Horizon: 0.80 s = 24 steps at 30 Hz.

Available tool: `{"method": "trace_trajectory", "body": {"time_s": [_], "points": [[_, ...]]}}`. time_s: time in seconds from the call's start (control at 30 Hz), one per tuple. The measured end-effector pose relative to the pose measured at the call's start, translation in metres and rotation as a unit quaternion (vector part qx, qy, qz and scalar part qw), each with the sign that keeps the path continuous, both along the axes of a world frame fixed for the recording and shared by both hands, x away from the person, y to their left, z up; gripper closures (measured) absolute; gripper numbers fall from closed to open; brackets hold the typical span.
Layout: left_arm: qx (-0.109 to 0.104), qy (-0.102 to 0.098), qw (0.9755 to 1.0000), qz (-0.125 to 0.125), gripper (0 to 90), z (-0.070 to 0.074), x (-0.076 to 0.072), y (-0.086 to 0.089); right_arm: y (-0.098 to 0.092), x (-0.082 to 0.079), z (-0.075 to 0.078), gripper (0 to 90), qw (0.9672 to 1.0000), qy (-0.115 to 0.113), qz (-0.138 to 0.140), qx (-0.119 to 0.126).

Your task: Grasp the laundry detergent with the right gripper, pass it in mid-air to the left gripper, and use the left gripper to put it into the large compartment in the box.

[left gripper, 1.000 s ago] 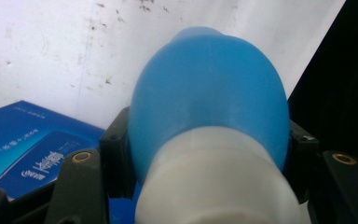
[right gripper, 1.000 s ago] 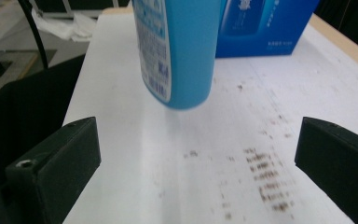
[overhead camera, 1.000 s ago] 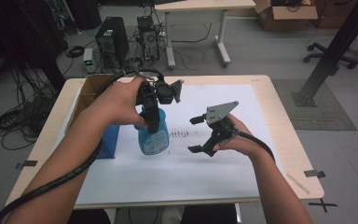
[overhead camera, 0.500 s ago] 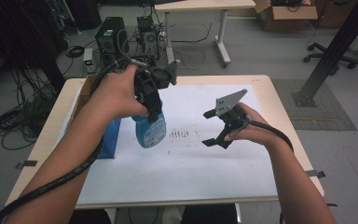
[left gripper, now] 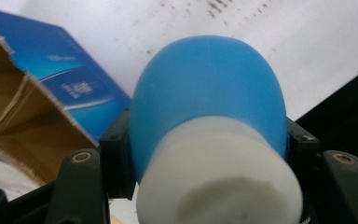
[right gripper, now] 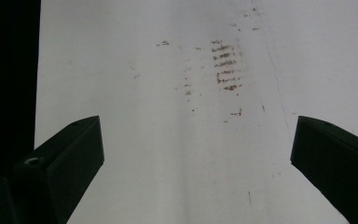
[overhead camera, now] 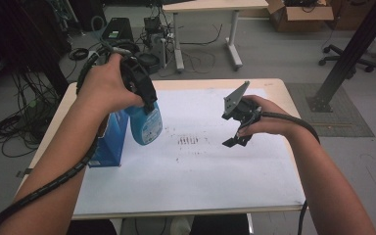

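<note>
- We count one blue bottle, capped in white, raised above the surface.
- We count one blue carton, standing on the surface with its top flaps open.
- We count one white sheet spread over the surface, and one patch of brown marks on it.
- We count two of the hand-held gripper: the left hand-held gripper and the right hand-held gripper.
- We count one surface.

High view looked forward-down from above. Each gripper view looked along own jaws: left close on blue bottle, right toward white sheet below; both shared sheet.
</note>
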State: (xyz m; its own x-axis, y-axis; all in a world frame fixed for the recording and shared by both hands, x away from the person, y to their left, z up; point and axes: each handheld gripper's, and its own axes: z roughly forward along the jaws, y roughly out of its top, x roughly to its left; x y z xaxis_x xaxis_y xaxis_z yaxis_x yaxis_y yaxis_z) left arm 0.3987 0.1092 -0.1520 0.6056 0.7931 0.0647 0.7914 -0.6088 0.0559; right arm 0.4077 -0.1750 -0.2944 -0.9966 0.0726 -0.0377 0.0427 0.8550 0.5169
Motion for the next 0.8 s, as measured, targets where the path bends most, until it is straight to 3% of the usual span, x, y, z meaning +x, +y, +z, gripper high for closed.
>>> {"method": "trace_trajectory", "body": {"time_s": [0.2,0.37,0.5,0.8], "points": [[-0.011,-0.001,0.9996,0.024,37.8,0.014,0.005,0.020,0.003,0.003,0.002,3.3,0.9982,0.015,0.020,-0.054],[-0.021,-0.003,0.9988,0.043,37.8,0.026,0.007,0.036,0.005,0.004,0.001,5.3,0.9962,0.023,0.022,-0.081],[-0.014,-0.004,0.9984,0.054,37.8,0.034,0.007,0.043,0.003,0.005,0.003,5.1,0.9942,0.033,0.020,-0.101],[-0.025,-0.005,0.9932,0.113,37.8,0.051,0.010,0.063,0.001,0.007,0.019,6.8,0.9898,0.038,0.017,-0.136]]}}
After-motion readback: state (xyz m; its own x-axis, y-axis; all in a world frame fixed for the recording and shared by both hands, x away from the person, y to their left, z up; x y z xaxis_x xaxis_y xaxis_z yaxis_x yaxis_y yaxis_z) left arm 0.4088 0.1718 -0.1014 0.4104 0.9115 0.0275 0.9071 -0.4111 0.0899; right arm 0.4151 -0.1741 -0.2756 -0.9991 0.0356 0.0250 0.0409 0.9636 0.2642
